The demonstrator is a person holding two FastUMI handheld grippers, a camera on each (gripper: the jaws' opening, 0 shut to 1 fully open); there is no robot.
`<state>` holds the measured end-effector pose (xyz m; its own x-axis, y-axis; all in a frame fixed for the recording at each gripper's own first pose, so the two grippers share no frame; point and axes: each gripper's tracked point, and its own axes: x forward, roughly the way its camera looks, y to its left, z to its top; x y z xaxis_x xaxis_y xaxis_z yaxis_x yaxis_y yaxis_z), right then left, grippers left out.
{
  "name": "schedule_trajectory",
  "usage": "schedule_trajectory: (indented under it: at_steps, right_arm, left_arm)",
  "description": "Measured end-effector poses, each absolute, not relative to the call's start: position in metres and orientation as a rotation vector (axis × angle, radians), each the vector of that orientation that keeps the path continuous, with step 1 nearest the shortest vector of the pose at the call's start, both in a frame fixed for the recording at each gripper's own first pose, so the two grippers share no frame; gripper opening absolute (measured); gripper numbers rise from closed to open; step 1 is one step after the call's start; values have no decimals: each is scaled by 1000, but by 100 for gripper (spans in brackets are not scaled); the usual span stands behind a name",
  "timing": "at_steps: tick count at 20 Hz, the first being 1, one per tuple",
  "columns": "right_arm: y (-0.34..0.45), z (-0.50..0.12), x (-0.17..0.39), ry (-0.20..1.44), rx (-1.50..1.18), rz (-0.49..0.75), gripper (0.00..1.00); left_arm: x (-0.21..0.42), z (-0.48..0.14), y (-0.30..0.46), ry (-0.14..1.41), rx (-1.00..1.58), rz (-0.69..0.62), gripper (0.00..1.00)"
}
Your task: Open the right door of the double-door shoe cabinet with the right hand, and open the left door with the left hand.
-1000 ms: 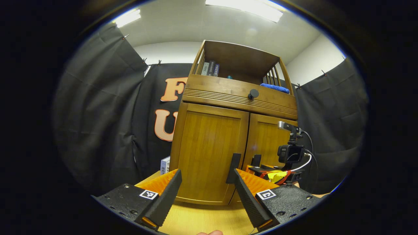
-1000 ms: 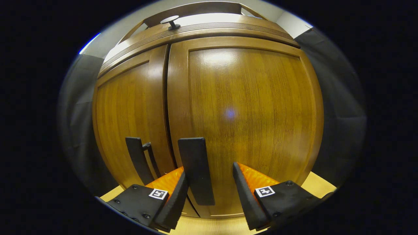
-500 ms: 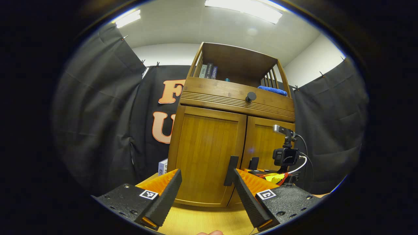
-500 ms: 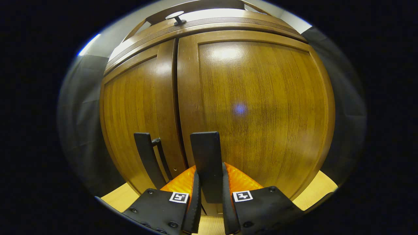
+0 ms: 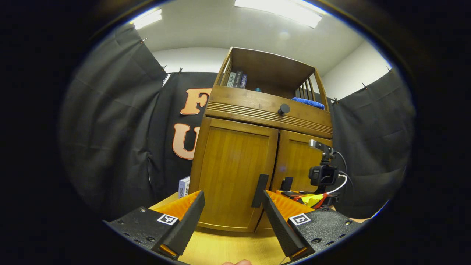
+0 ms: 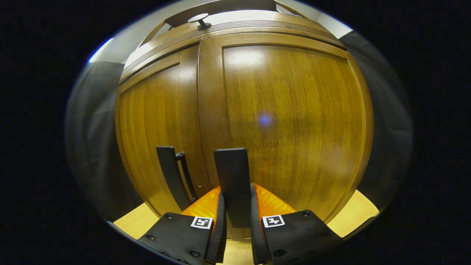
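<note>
Wood fills the right gripper view, and against it the right gripper (image 6: 235, 235) has both fingers pressed on the flat dark handle (image 6: 233, 186) of the right door (image 6: 290, 121). The handle stands upright, its long axis vertical, rising straight out from between the fingers near the door's inner edge. Both doors look closed, with only a thin seam between them. Since that door presumably hinges on its far outer side, the pull should come back toward the person and swing outward to the right.

Just to the left across the seam stands the left door's handle (image 6: 169, 176), also upright, on the left door (image 6: 154, 129).

In the left gripper view, the left gripper (image 5: 232, 221) has its fingers spread wide with nothing between them. It sits back from the shoe cabinet (image 5: 257, 121), with the left door's handle (image 5: 259, 190) ahead, just above its right finger. This view also takes in the drawer knob (image 5: 283, 109), books (image 5: 236, 79) and a blue cloth (image 5: 308, 103) on the open shelf, and the right gripper (image 5: 312, 191) at the right door.
</note>
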<state>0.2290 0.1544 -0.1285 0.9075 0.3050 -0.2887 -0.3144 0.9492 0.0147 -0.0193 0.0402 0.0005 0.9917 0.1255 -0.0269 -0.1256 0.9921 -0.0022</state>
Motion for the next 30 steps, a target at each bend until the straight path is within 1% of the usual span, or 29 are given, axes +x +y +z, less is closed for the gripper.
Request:
schedule_trajectory:
  at_steps: [1, 2, 3, 5, 6, 7, 9, 10, 12, 13, 14, 15, 16, 17, 19, 20, 21, 22, 24, 26, 27, 28, 30]
  right_arm:
    - [154, -125, 226, 291, -32, 327, 40]
    - [152, -124, 223, 290, -34, 331, 36]
    - [150, -123, 220, 288, -37, 334, 31]
    - [146, -122, 211, 281, -46, 336, 31]
    - [143, -121, 205, 275, -46, 336, 31]
    - [140, -120, 202, 271, -44, 337, 31]
    - [134, -117, 191, 268, -41, 340, 40]
    - [131, -116, 186, 267, -38, 340, 37]
    - [124, -113, 177, 265, -37, 341, 31]
    - [121, -112, 174, 264, -36, 344, 31]
    - [117, -111, 168, 264, -33, 348, 31]
    - [114, -110, 164, 267, -30, 352, 36]
    - [110, -108, 159, 269, -25, 355, 36]
    - [108, -107, 155, 268, -22, 356, 31]
    - [98, -104, 147, 264, -25, 358, 40]
    - [93, -103, 143, 263, -26, 357, 40]
    - [89, -102, 139, 264, -27, 354, 40]
    - [85, -100, 135, 265, -28, 351, 40]
    - [76, -100, 130, 264, -32, 344, 31]
    - [68, -97, 125, 264, -33, 334, 39]
    - [63, -95, 121, 263, -34, 328, 39]
    - [59, -94, 118, 262, -37, 322, 35]
    - [50, -93, 114, 260, -44, 308, 35]
  left_arm:
    - [-20, 0, 40, 28, -5, 127, 98]
    - [-20, -1, 40, 32, -6, 127, 94]
    - [-21, -2, 39, 36, -6, 126, 94]
    - [-21, -3, 37, 39, -1, 120, 94]
    - [-21, -2, 36, 37, 2, 116, 98]
    - [-21, -1, 35, 35, 6, 112, 98]
    - [-21, -2, 33, 34, 8, 108, 98]
    - [-21, -2, 32, 35, 5, 104, 95]
    - [-20, -3, 28, 39, 2, 95, 94]
    - [-20, -3, 27, 39, 3, 91, 94]
    - [-20, -4, 26, 39, 6, 87, 98]
    - [-19, -4, 25, 39, 8, 84, 94]
    - [-19, -5, 24, 39, 8, 81, 94]
    - [-18, -5, 23, 40, 7, 76, 94]
    - [-16, -6, 22, 40, 5, 72, 95]
    - [-15, -6, 21, 41, 5, 71, 98]
    - [-14, -7, 22, 42, 4, 69, 95]
    - [-13, -9, 21, 43, 3, 67, 94]
    - [-10, -11, 20, 46, -4, 62, 95]
    - [-8, -12, 19, 49, -9, 55, 95]
    - [-6, -14, 18, 49, -10, 52, 95]
    - [-5, -15, 17, 49, -10, 49, 95]
    - [-3, -17, 17, 50, -12, 45, 95]
